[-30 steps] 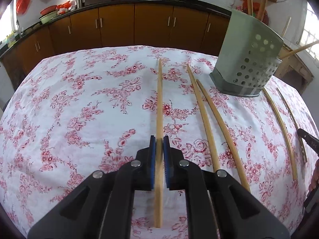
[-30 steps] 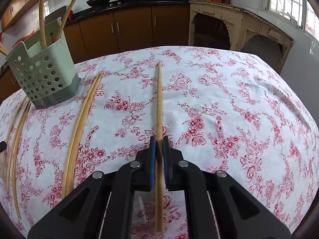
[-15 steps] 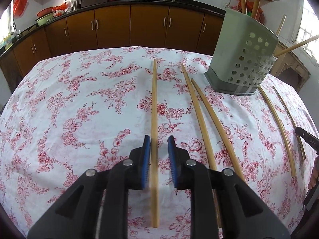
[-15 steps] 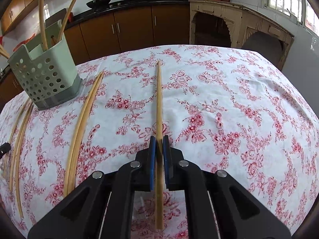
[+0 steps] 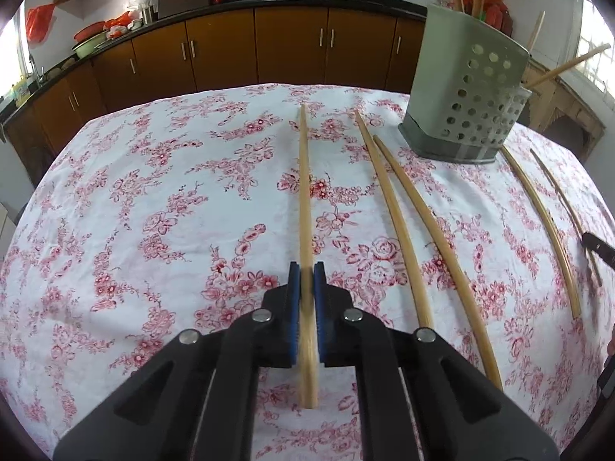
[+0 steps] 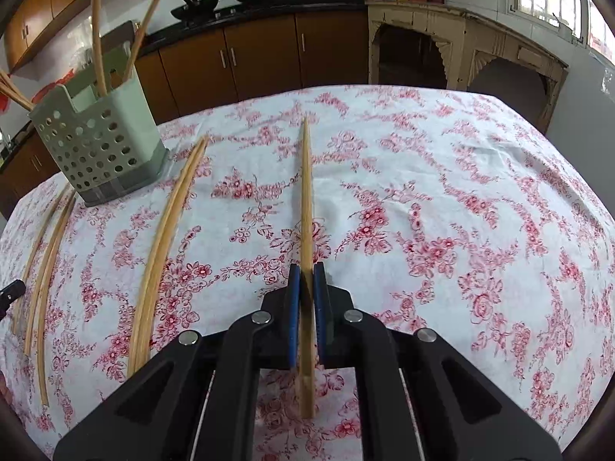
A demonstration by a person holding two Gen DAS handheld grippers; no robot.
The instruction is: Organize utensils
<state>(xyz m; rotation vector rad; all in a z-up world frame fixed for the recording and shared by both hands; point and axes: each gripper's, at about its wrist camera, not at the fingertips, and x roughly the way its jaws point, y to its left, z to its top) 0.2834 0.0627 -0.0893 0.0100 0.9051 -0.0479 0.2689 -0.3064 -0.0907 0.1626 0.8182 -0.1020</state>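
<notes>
In the left wrist view my left gripper [image 5: 306, 272] is shut on a long bamboo chopstick [image 5: 303, 192] whose length runs away from me over the floral tablecloth. My right gripper [image 6: 306, 272] grips a second chopstick [image 6: 306, 192] in the same way. The pale green perforated utensil holder [image 5: 461, 88] stands between the two grippers, at the far right in the left view and at the far left [image 6: 96, 142] in the right view. Several chopsticks [image 6: 98, 19] stand inside it. A loose pair [image 5: 388, 207] lies just left of the holder, and another pair [image 5: 538, 211] lies to its right.
The table [image 6: 480, 192] has a white cloth with red flowers and drops off at its rounded edges. Brown kitchen cabinets [image 5: 223, 50] and a counter with woks run behind it. A cream sideboard [image 6: 461, 46] stands at the back right.
The left gripper's jaws widened around its chopstick half a second ago and have closed on it again. The right gripper has kept its grip and place.
</notes>
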